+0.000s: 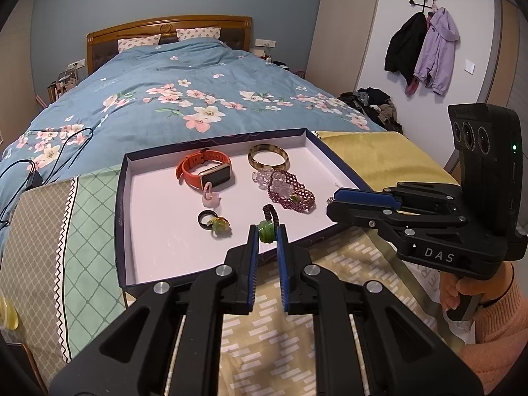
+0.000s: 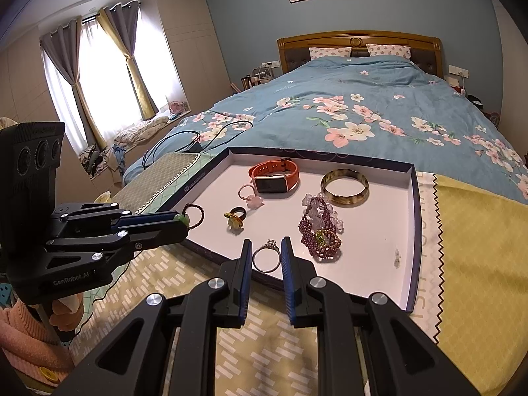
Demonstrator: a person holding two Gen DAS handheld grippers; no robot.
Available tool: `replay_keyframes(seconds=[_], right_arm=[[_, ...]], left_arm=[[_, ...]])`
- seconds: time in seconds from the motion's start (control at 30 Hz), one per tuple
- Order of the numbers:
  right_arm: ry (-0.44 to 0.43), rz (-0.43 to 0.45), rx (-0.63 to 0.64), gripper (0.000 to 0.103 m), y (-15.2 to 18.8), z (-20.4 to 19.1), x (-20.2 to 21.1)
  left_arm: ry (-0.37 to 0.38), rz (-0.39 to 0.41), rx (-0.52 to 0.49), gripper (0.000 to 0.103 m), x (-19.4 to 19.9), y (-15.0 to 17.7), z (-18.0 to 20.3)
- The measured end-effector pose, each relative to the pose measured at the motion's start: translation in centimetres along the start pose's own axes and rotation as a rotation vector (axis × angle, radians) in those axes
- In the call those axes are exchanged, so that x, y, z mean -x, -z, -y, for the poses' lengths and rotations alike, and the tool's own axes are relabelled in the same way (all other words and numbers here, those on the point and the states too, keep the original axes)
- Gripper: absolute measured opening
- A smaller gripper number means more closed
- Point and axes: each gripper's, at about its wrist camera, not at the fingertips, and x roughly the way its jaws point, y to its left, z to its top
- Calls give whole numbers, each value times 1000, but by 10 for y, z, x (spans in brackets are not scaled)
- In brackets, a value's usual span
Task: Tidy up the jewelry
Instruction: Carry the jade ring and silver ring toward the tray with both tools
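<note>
Your left gripper [image 1: 267,236] pinches the green bead charm [image 1: 266,231]; right gripper [image 2: 266,253] seemingly clasps the silver ring [image 2: 266,253], lower centre. Lift both gently.

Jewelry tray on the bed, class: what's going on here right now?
A person holds a gripper in each hand over a shallow tray of jewelry. The left gripper has its fingers closed on a green bead charm with a dark cord loop. The right gripper has a silver ring between its fingers. An orange watch, a bangle, a purple beaded bracelet and other rings lie on the tray.
</note>
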Motion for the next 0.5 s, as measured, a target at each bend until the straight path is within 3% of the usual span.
replay_keyframes(seconds=[0.5], right_arm=[[2, -4, -10, 16, -5, 6, -7]], left_arm=[[-14, 7, 4, 11, -5, -6, -3]])
